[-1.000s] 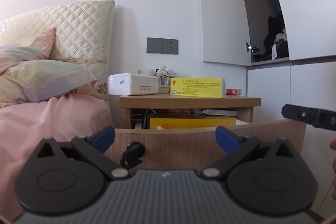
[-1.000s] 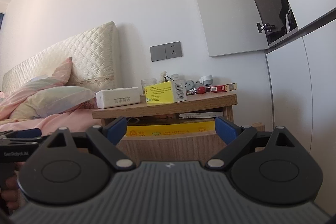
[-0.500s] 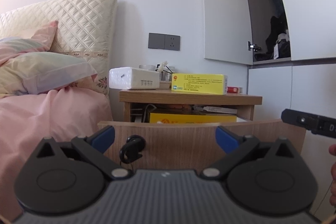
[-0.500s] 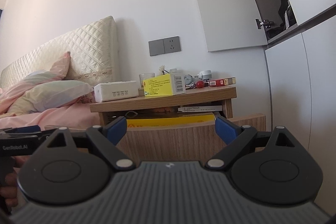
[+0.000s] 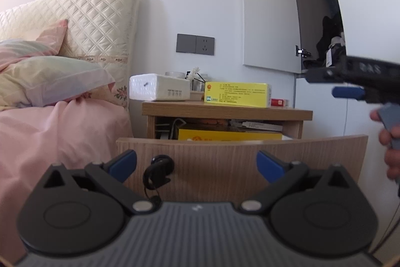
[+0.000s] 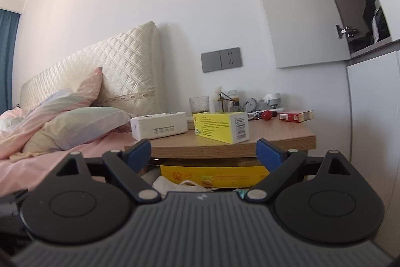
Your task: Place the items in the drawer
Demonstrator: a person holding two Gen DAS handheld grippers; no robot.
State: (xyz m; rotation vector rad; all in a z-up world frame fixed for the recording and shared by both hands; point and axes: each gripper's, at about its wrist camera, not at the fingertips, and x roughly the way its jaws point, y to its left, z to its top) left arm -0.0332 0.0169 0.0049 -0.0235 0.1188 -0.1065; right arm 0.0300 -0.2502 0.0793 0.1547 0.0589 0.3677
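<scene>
- Two grippers, both empty with their fingers spread wide: the left gripper [image 5: 196, 163] sits low, square in front of the pulled-out drawer [image 5: 240, 154], while the right gripper [image 6: 203, 150] is raised level with the nightstand top [image 6: 275, 139], just ahead of it.
- Straight ahead of the right gripper lies the yellow box [image 6: 222, 125], with the white tissue pack [image 6: 158, 124] to its left and a red packet [image 6: 296, 116] further right; these look like the items meant for the drawer.
- Risks, as I judge them: closing on the yellow box off-centre could skid it into the glass [image 6: 199, 104] and small clutter behind it (that back row is crowded). The drawer already seems full, with a yellow carton [image 6: 212, 175] and crumpled cloth inside, so a dropped box may sit proud and jam the drawer.
- Only the left view shows the drawer front and the black hook [image 5: 157, 169] hanging on it, plus the right gripper off to its right. Only the right view looks down into the drawer and shows the glass and clutter at the back.
</scene>
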